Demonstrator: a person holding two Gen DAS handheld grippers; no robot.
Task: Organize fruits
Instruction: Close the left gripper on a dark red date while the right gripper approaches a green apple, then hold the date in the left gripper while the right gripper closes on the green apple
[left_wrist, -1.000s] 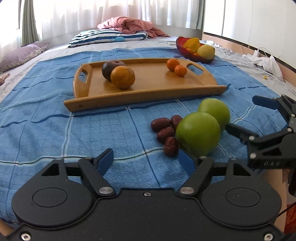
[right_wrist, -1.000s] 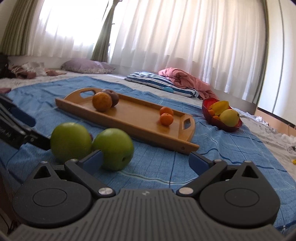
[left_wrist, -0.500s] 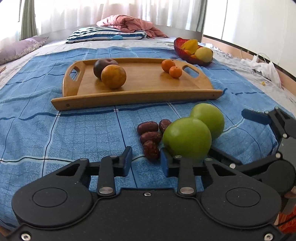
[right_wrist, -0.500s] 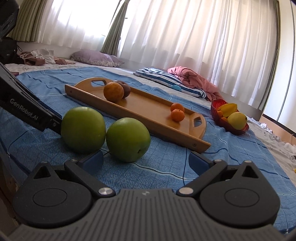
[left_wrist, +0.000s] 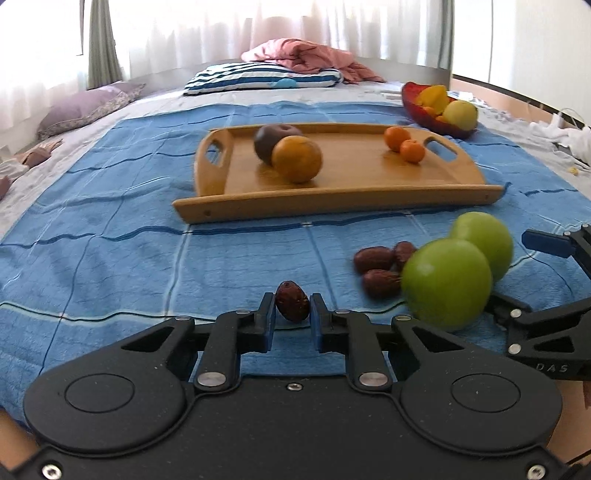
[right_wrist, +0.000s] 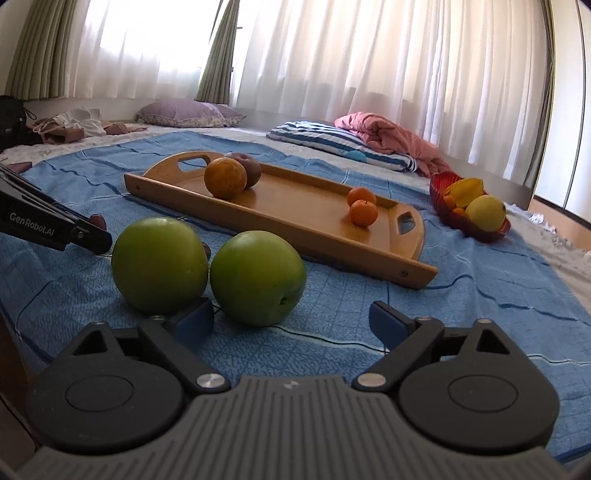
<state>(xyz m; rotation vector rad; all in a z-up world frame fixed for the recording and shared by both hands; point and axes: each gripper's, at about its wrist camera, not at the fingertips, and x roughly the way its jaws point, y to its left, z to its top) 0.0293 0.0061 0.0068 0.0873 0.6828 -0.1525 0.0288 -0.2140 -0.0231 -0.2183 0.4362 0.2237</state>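
My left gripper (left_wrist: 292, 314) is shut on a dark red date (left_wrist: 291, 301) and holds it just above the blue cloth. Three more dates (left_wrist: 373, 258) lie to its right beside two green apples (left_wrist: 447, 282). My right gripper (right_wrist: 291, 319) is open and empty, its fingers either side of the nearer green apple (right_wrist: 257, 277); the other apple (right_wrist: 159, 264) sits to the left. The wooden tray (left_wrist: 332, 192) beyond holds a large orange (left_wrist: 297, 158), a dark fruit (left_wrist: 271, 138) and two small tangerines (left_wrist: 404, 146).
A red bowl (left_wrist: 417, 107) with yellow fruit sits at the far right behind the tray. Pillows (left_wrist: 262, 75) and a pink blanket (left_wrist: 306, 55) lie at the back. The blue cloth (left_wrist: 110, 240) covers the bed. The right gripper's arm shows in the left wrist view (left_wrist: 546, 317).
My left gripper closed on one date and drew it left, away from the others. My right gripper moved closer to the green apples and stayed open.
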